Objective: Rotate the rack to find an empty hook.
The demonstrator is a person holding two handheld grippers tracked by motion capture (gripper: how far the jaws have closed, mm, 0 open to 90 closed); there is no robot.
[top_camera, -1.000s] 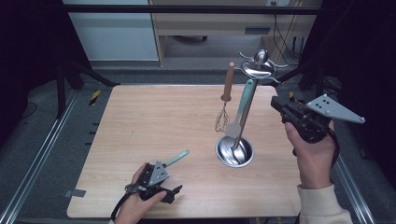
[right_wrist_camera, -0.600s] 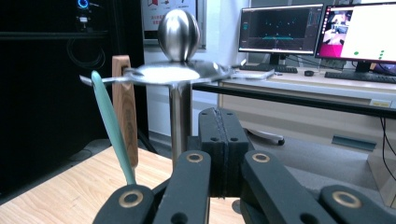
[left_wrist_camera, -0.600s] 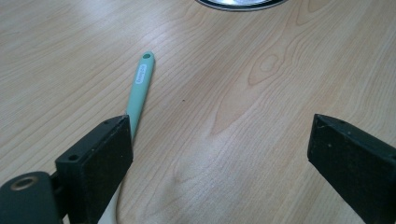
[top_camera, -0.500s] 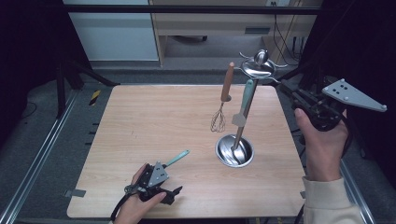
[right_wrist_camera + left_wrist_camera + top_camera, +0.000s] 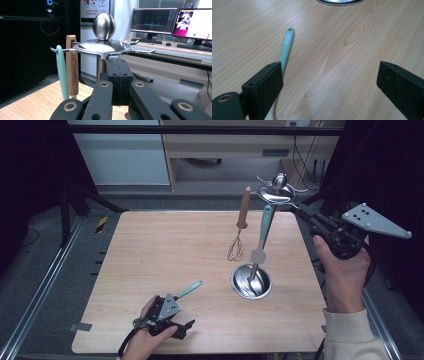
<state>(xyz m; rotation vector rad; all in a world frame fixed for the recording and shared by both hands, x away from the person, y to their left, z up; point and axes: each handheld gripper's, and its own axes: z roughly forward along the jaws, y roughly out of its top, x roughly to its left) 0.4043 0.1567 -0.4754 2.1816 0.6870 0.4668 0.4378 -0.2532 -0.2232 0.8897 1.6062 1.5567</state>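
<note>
Left gripper (image 5: 165, 312) low at the near edge, jaws wide apart over bare wood, teal-handled utensil (image 5: 286, 47) lying flat just beside the left jaw. To grip well: shift left until the handle sits between both jaws, then close squarely across it. Right gripper (image 5: 320, 227) raised at the far right, jaws pressed together on nothing, facing the steel utensil rack (image 5: 103, 47). Pale wooden table (image 5: 150, 255), whisk (image 5: 239, 227) hanging from the rack, monitors (image 5: 152, 21) beyond on a desk.

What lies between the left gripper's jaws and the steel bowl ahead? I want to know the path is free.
In the left gripper view, bare wooden tabletop stretches from the left gripper to the steel bowl; the mint-green utensil handle lies off by one jaw.
</note>
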